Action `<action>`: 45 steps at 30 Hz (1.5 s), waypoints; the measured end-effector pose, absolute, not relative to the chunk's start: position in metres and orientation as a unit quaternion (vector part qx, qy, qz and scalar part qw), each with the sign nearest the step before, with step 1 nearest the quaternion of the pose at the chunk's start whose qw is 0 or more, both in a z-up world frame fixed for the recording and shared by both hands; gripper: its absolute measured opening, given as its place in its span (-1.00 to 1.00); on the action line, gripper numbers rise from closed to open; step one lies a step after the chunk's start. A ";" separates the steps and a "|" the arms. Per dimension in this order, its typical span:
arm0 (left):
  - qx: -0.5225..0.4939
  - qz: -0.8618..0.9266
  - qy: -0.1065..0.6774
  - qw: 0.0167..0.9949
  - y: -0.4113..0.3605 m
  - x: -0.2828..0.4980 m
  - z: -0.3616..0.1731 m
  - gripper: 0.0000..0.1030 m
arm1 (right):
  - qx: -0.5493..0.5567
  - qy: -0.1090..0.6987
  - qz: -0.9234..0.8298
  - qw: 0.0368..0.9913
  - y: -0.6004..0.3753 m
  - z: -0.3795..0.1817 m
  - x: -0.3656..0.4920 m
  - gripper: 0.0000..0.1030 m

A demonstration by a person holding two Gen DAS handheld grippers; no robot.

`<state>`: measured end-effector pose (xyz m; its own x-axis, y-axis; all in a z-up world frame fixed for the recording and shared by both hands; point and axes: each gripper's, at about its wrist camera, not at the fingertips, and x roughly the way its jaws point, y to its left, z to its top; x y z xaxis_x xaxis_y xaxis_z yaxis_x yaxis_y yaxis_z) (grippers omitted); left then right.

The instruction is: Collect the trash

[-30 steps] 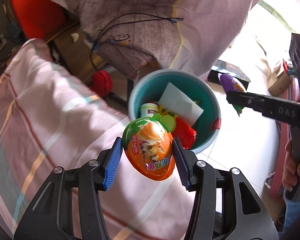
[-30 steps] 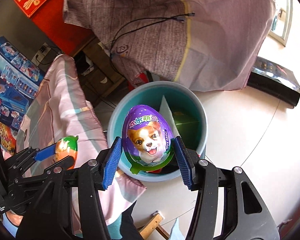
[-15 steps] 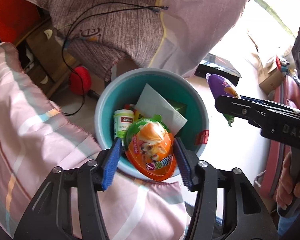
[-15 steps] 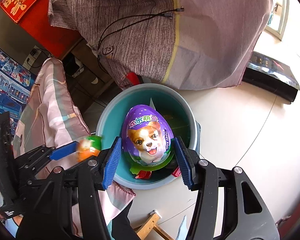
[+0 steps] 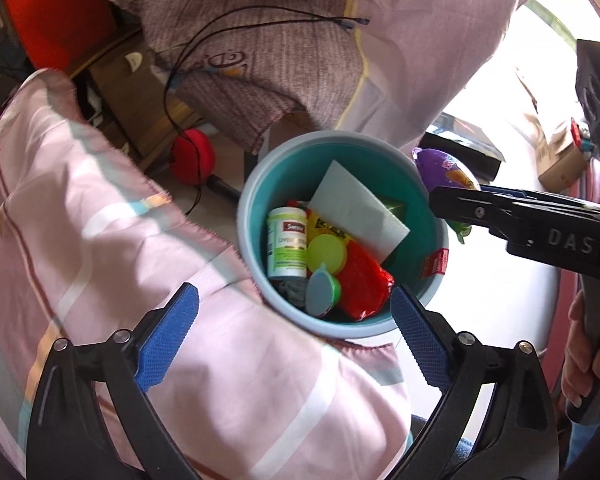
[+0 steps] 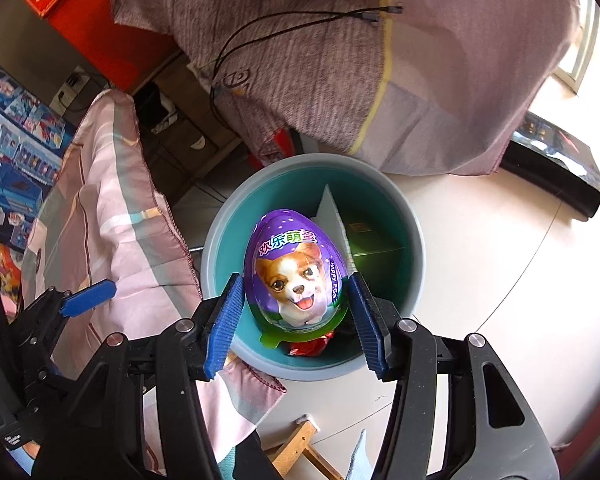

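Observation:
A teal trash bin (image 5: 416, 196) stands on the floor and holds a white supplement bottle (image 5: 286, 242), a white paper sheet (image 5: 356, 210), a red wrapper (image 5: 362, 284) and other trash. My left gripper (image 5: 294, 334) is open and empty, just above the bin's near rim. My right gripper (image 6: 296, 320) is shut on a purple toy egg with a puppy picture (image 6: 296, 272), held above the bin (image 6: 414, 240). The egg (image 5: 444, 170) and right gripper also show at the bin's right side in the left wrist view. The orange egg is out of sight.
A pink striped bedsheet (image 5: 100, 248) drapes beside the bin on the left. A grey-brown cloth (image 5: 260, 40) with a black cable hangs behind it. A red object (image 5: 192, 156) and a dark flat box (image 6: 556, 160) lie on the floor.
My left gripper opened and the orange egg left it and is gone from view. The right gripper still holds the purple egg and has moved further over the bin.

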<state>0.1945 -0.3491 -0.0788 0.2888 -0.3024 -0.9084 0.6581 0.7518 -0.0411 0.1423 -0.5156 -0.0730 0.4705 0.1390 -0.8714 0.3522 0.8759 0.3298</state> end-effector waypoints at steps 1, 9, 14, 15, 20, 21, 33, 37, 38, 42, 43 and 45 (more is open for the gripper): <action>0.172 -0.304 0.512 0.785 -0.346 0.194 -0.079 0.88 | 0.237 0.511 -0.063 0.824 -0.512 -0.073 0.144 0.00; 0.158 -0.285 0.514 0.794 -0.320 0.197 -0.075 0.88 | 0.200 0.516 -0.050 0.832 -0.488 -0.067 0.162 0.23; 0.147 -0.276 0.513 0.800 -0.307 0.199 -0.070 0.88 | 0.204 0.517 -0.052 0.830 -0.484 -0.066 0.163 0.56; 0.145 -0.275 0.513 0.800 -0.305 0.199 -0.070 0.88 | 0.204 0.519 -0.054 0.829 -0.483 -0.066 0.163 0.61; 0.134 -0.274 0.522 0.796 -0.298 0.195 -0.069 0.88 | 0.192 0.525 -0.063 0.827 -0.476 -0.063 0.151 0.76; 0.133 -0.274 0.524 0.795 -0.298 0.193 -0.070 0.88 | 0.191 0.524 -0.065 0.827 -0.475 -0.061 0.148 0.80; 0.139 -0.257 0.504 0.813 -0.273 0.156 -0.052 0.88 | 0.157 0.511 -0.089 0.841 -0.458 -0.035 0.100 0.86; 0.139 -0.247 0.491 0.823 -0.259 0.143 -0.044 0.89 | 0.144 0.500 -0.093 0.849 -0.447 -0.024 0.084 0.86; 0.138 -0.246 0.489 0.826 -0.256 0.141 -0.042 0.89 | 0.141 0.499 -0.091 0.850 -0.443 -0.021 0.080 0.86; 0.129 -0.238 0.483 0.833 -0.240 0.130 -0.034 0.92 | 0.126 0.494 -0.077 0.857 -0.425 -0.011 0.064 0.86; 0.127 -0.235 0.480 0.835 -0.235 0.126 -0.032 0.92 | 0.122 0.493 -0.075 0.858 -0.421 -0.008 0.060 0.86; 0.124 -0.230 0.479 0.838 -0.229 0.122 -0.030 0.92 | 0.121 0.489 -0.074 0.860 -0.416 -0.004 0.054 0.87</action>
